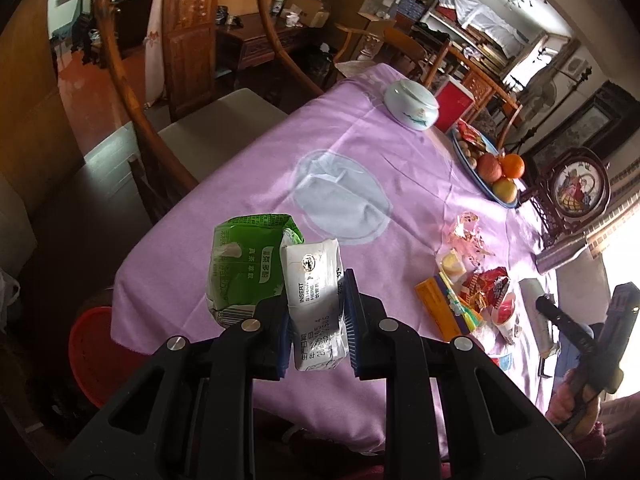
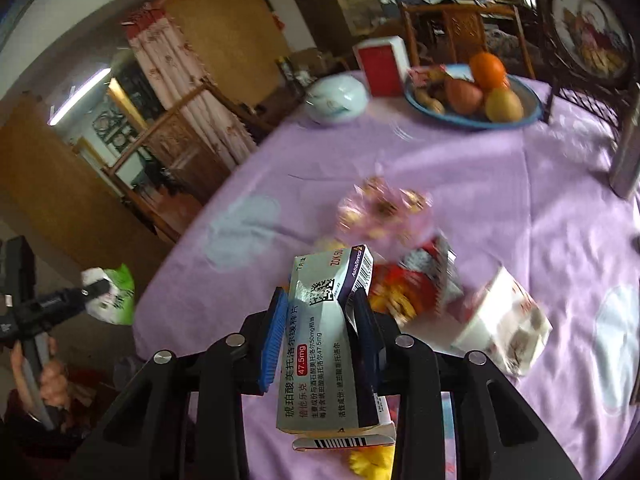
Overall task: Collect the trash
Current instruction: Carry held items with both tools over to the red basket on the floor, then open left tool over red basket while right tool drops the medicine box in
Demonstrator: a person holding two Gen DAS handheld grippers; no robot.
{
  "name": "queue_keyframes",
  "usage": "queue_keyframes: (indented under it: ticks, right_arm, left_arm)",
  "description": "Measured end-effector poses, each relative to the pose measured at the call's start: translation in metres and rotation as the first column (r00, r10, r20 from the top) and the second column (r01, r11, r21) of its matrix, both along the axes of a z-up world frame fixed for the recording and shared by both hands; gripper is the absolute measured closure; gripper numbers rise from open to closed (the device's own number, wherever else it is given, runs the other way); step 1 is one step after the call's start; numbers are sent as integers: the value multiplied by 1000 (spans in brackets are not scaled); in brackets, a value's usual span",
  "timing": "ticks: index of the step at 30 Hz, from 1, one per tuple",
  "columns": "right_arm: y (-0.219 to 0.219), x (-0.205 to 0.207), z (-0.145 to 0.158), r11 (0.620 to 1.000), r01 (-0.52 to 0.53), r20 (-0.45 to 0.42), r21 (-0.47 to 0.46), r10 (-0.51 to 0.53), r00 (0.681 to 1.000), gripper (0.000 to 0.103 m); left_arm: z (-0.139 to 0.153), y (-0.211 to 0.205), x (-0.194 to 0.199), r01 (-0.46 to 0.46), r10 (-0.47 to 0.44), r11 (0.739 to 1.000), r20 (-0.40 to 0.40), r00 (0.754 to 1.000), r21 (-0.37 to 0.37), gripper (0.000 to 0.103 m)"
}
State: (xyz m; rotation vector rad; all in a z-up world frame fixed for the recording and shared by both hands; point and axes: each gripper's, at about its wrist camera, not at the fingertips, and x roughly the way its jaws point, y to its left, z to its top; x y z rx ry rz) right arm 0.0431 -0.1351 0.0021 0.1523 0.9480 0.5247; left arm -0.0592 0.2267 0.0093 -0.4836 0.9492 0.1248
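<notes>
The left hand-held gripper [image 1: 318,300] is pinching a white carton [image 1: 316,300] beside a green carton [image 1: 244,268]; the right hand-held gripper [image 2: 320,320] is gripping a medicine box [image 2: 324,344] above the worktop [image 2: 500,184].

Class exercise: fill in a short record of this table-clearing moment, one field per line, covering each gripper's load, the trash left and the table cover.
left gripper: shut on white drink carton, with green carton beside it
right gripper: shut on grey medicine box
trash left: red wrappers, orange box
table cover: purple tablecloth
</notes>
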Motion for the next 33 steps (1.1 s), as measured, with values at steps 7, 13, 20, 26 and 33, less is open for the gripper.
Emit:
queue_keyframes:
  ticks: [7,13,20,26,33]
  right_arm:
    - [66,3,10,986,-166,-2,27,166,986,69]
    - [131,-3,19,950,-312,-3,19,312,950,69]
    - [190,-26,26,904,-427,-8,-4,427,904,69]
    - [228,-43,24,873,-488,-28,-13,488,873,69]
    - [277,-56,16,816,-577,-69,-19,575,815,69]
  left_arm:
    - [-6,44,-42,-135,135,991,-14,991,-7,79]
    - [-27,93,-94,-274,271,961,-72,960,-42,79]
    - [-45,132,-135,-376,368,924,-110,924,-73,78]
    - [-49,162,-161,-445,434,893,-124,892,-71,61]
    - [-50,183,-195,-507,495,859,-136,858,-70,57]
